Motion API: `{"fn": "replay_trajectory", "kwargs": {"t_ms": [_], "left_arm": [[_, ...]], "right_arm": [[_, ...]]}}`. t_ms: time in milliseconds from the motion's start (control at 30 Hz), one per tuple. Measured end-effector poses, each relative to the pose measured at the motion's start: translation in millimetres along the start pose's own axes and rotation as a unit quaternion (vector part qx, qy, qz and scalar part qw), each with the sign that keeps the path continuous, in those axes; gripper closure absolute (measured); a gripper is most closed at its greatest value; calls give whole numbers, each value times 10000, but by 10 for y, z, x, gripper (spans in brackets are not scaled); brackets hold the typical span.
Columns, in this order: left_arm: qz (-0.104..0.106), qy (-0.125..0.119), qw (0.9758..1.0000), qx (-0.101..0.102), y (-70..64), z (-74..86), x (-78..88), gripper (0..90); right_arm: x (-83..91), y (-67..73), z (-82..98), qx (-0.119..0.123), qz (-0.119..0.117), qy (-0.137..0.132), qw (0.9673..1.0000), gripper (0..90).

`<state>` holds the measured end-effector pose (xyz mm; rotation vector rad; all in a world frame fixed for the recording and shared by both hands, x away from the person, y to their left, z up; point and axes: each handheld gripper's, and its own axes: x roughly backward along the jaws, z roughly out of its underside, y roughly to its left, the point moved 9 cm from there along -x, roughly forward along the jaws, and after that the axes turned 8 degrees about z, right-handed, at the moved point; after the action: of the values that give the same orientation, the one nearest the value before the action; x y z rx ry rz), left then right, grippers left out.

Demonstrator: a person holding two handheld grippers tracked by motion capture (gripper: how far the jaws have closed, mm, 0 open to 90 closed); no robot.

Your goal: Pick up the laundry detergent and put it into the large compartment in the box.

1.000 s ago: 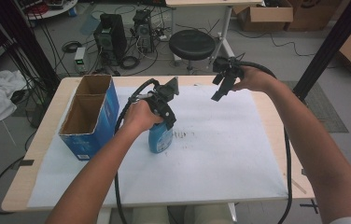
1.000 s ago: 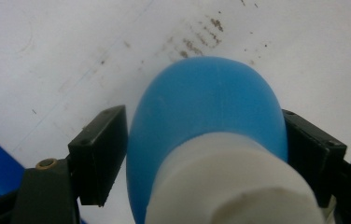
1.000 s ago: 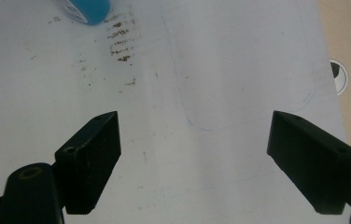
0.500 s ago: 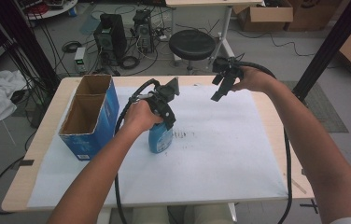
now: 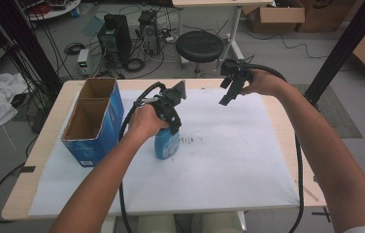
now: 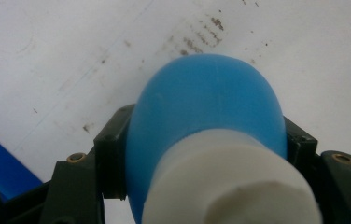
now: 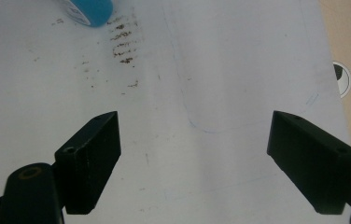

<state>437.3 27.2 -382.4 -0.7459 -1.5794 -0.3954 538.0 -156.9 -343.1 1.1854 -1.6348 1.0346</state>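
Near the centre of the high view, the left gripper (image 5: pixel 171 114) clamps a blue bottle (image 5: pixel 166 143) with a white cap (image 6: pixel 229 186), standing on white paper (image 5: pixel 229 160). Toward the upper right, the right gripper (image 5: pixel 230 88) hangs with jaws spread wide, empty.

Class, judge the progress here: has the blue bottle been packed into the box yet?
Done: the left tool has clamped the blue bottle. In hand: the bottle stands on the white paper. Left: the cardboard box looks empty. The right tool is open.
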Motion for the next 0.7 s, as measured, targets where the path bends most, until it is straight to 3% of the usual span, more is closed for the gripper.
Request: {"fn": "replay_trajectory", "kwargs": {"t_ms": [300, 467, 533, 700], "left_arm": [[20, -89, 10000, 29, -9, 0, 74, 375], [116, -288, 9994, 129, -23, -14, 337, 375], [99, -306, 9994, 133, -23, -16, 402, 375], [-79, -393, 9989, 252, -2, -24, 757, 376]], "right_arm": [[7, 3, 4, -6, -1, 6, 10000, 170], [16, -7, 14, -9, 15, -6, 10000, 170], [18, -2, 14, -14, 2, -5, 10000, 170], [25, 17, 13, -17, -3, 17, 10000, 171]]}}
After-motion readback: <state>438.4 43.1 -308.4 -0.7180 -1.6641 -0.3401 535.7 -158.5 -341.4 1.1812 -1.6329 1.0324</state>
